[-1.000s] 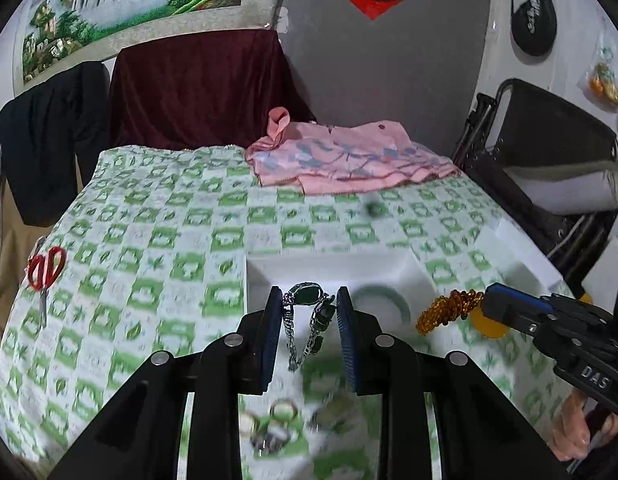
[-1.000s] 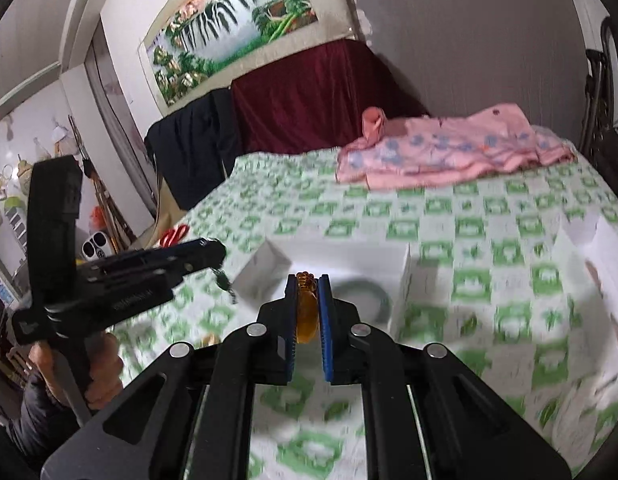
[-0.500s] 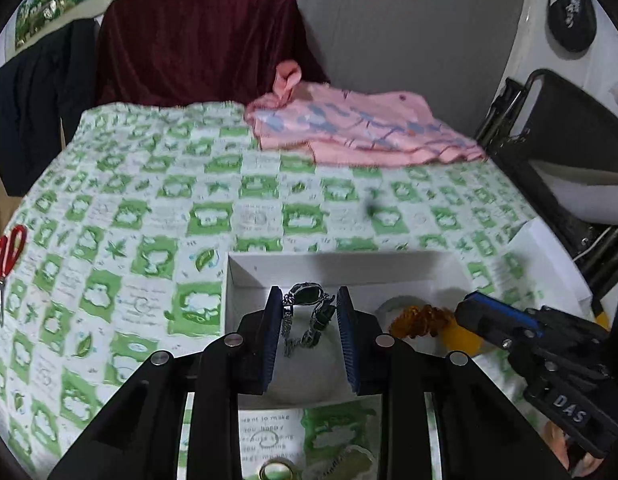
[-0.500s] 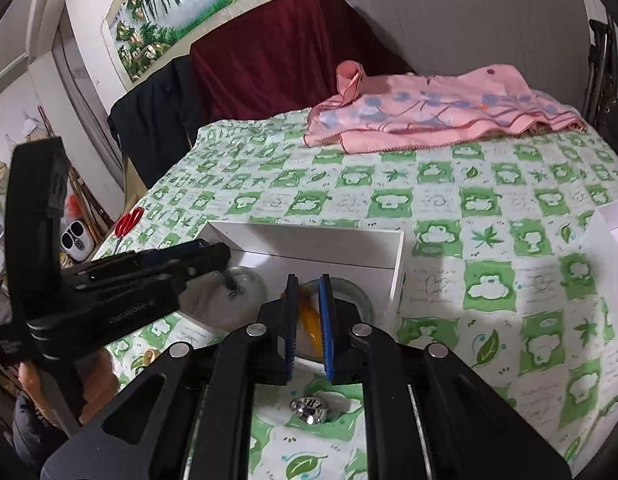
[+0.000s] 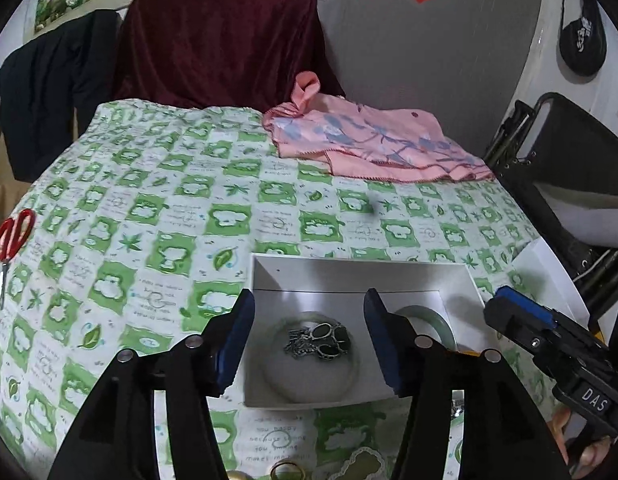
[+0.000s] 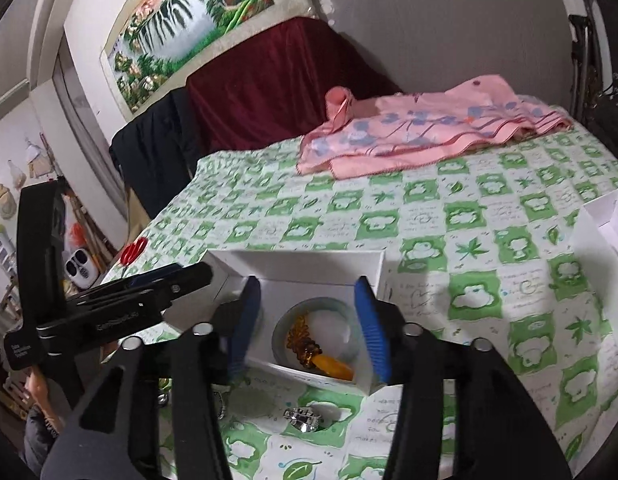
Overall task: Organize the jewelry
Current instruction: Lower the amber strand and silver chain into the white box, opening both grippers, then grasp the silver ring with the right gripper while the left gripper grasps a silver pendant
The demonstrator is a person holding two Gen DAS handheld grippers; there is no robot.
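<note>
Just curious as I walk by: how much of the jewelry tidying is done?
Done: a dark-stoned bracelet and amber beads lie in the white box, each inside a jade bangle. In hand: nothing; left gripper and right gripper are open. Left: a silver ring and gold ring on the cloth.

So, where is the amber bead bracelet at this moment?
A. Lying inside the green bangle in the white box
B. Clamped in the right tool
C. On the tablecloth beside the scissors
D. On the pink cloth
A: in the right wrist view the amber bead bracelet lies within the ring of the green bangle in the white box, and the right tool is open above it.
</note>
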